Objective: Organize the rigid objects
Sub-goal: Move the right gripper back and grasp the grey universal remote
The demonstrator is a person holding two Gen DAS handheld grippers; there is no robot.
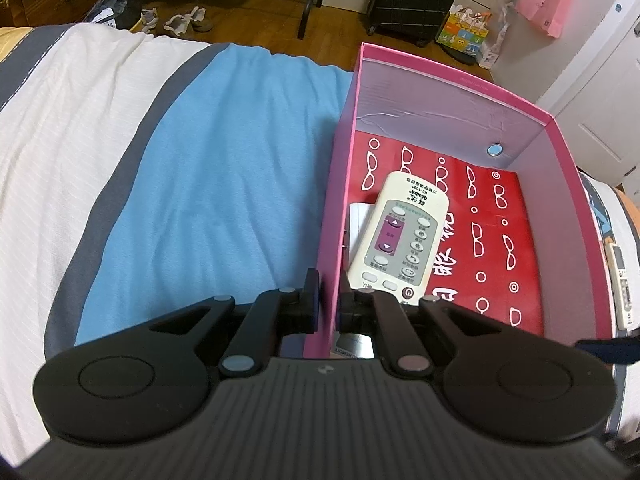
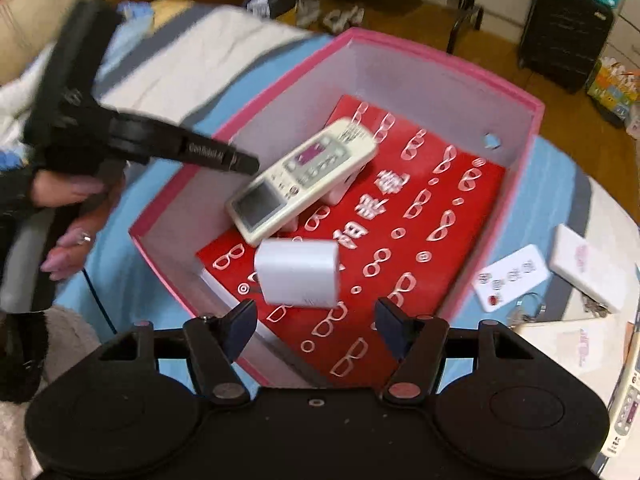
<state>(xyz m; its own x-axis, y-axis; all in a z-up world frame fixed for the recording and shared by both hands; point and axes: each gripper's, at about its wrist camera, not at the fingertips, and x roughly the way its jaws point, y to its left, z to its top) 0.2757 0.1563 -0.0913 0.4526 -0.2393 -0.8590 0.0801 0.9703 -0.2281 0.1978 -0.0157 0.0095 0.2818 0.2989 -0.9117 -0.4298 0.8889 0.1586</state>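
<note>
Currently catalogued, one pink cardboard box [image 2: 516,184] on the bed [image 1: 224,152], open-topped, its floor covered by a red sheet printed with white spectacles [image 2: 424,216].

Item: white block [image 2: 298,272], rounded corners, adapter-like, blurred. It shows just ahead of the right tool [image 2: 316,326], whose jaws stand well apart with nothing pressed between them. Whether the block rests on the red sheet or is in the air cannot be told. Judged light, stiff and smooth; likely slippery on its broad faces, so best taken across the two flat sides near the middle.

Item: cream air-conditioner remote [image 2: 304,180], farther ahead of the right tool and left of centre, lying tilted on something white beneath it. Judged light rigid plastic with a small screen at the near end; take it across the narrow waist, clear of screen and buttons.

Item: left tool [image 1: 328,300], jaws together on the box's left wall, one pad outside, one inside, steadying the box. Thin card, so the wall would bend under a hard pull.

Items outside the box, to the right of the right tool: white keypad card with a red button [image 2: 510,276], white flat case [image 2: 588,268], key ring [image 2: 530,308], and a second remote [image 2: 628,404] at the frame edge. All judged small, hard and light; the keys would hang loose and are best taken by the ring.
</note>
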